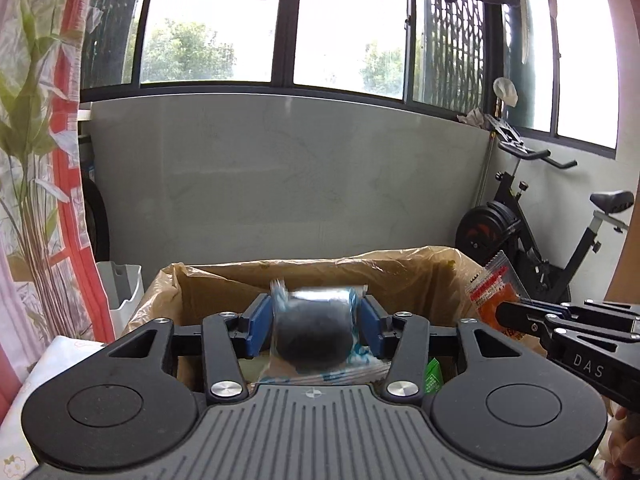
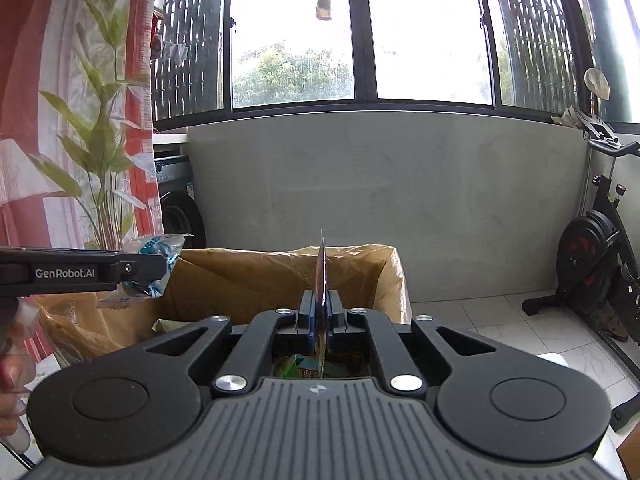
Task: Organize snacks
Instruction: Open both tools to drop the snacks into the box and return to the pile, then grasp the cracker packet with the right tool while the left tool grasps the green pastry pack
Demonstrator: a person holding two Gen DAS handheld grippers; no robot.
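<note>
Crinkly, light and slippery, the clear-wrapped dark bun [image 1: 310, 330] sits loose between the half-spread left tongs [image 1: 314, 326], while the right tongs [image 2: 320, 320] pinch a thin flat packet [image 2: 321, 276] edge-on, centre frame.

Both wrist views close above the lined box [image 1: 224, 280], facing the window [image 2: 432, 40], each showing the other's fingers [image 1: 516, 314]

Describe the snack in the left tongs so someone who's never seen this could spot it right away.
Below the window stands a cardboard box lined with plastic. Above it, between the left tongs, sits a clear wrapper snack with a dark round filling; the right tongs' packet is flat, orange-red.
</note>
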